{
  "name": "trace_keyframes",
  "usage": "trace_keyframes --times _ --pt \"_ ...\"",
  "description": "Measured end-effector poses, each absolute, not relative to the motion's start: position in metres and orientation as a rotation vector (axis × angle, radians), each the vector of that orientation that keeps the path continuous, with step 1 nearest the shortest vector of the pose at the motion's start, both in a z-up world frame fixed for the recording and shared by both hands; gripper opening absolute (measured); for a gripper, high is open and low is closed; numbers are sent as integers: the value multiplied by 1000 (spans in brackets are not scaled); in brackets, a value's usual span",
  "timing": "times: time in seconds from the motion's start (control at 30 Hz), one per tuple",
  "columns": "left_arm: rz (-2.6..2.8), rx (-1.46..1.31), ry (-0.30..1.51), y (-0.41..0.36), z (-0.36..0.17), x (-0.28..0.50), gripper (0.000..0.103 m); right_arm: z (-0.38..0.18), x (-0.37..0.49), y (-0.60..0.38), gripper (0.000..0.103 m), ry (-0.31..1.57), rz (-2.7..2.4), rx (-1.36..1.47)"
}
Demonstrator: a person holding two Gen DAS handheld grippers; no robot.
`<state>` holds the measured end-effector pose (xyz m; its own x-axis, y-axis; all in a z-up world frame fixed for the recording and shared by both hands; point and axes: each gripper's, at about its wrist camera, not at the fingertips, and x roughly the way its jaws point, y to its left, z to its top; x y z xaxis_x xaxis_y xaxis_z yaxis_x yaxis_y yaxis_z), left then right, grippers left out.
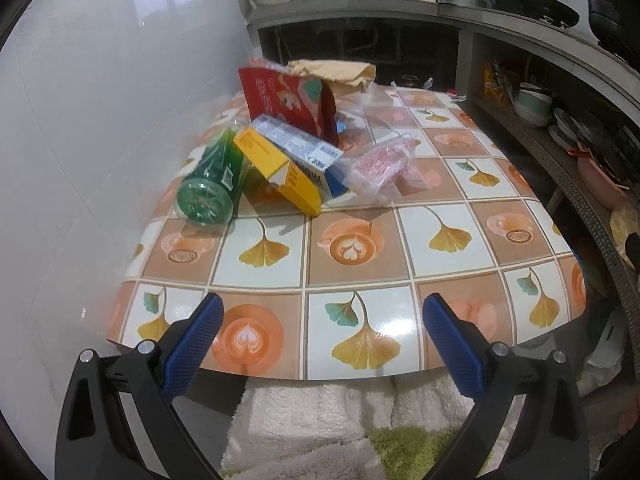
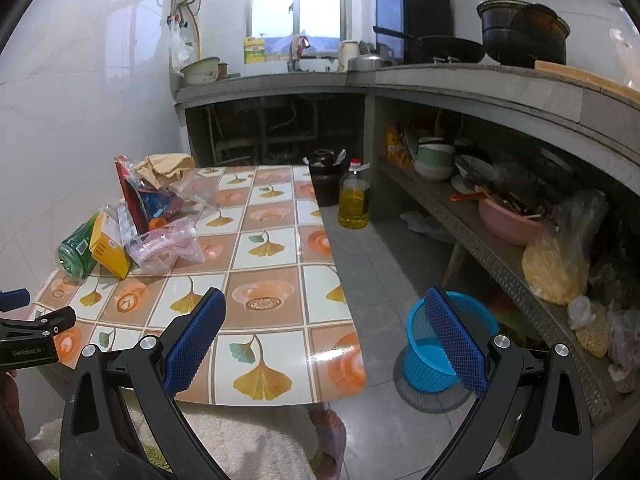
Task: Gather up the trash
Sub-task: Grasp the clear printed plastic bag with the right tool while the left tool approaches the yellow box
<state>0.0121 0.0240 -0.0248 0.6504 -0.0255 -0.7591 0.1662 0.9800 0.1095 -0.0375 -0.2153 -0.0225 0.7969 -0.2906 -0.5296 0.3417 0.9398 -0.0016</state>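
Observation:
A heap of trash lies on the far left of the tiled table [image 1: 360,248]: a green plastic bottle [image 1: 210,184] on its side, a yellow box [image 1: 276,172], a blue-and-white box [image 1: 300,146], a red snack bag [image 1: 288,100], a crumpled brown paper bag [image 1: 332,72] and clear plastic wrappers [image 1: 384,164]. My left gripper [image 1: 320,312] hangs open over the table's near edge, well short of the heap. My right gripper [image 2: 324,308] is open too, over the table's near right corner. A blue mesh bin [image 2: 440,344] stands on the floor to the right of the table.
A white wall runs along the table's left side. A bottle of oil [image 2: 354,200] and a dark jar [image 2: 324,178] stand on the floor past the table. Bowls and bags crowd the low shelf [image 2: 520,276] on the right. A fluffy white cloth [image 1: 320,412] lies below the near edge.

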Motion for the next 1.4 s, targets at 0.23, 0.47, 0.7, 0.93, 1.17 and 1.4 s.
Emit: trace_keyframes --times 0.23,0.47,0.7,0.93,1.17,1.4 --pt "-216 134 941 28 -39 25 98 -38 -7 -189 95 615 -285 60" --pt "-425 -36 1042 40 -58 45 98 -29 37 -161 95 633 -194 6" --pt "-514 -181 985 59 -49 59 98 -20 93 -153 95 708 -69 67" --pt "-514 -279 881 88 -41 85 98 -17 145 -171 95 810 94 427" --pt "-400 -213 824 108 -43 112 98 -62 202 -179 95 1066 128 912" --pt "-354 -232 862 127 -59 122 98 -90 243 -151 93 1145 90 905"
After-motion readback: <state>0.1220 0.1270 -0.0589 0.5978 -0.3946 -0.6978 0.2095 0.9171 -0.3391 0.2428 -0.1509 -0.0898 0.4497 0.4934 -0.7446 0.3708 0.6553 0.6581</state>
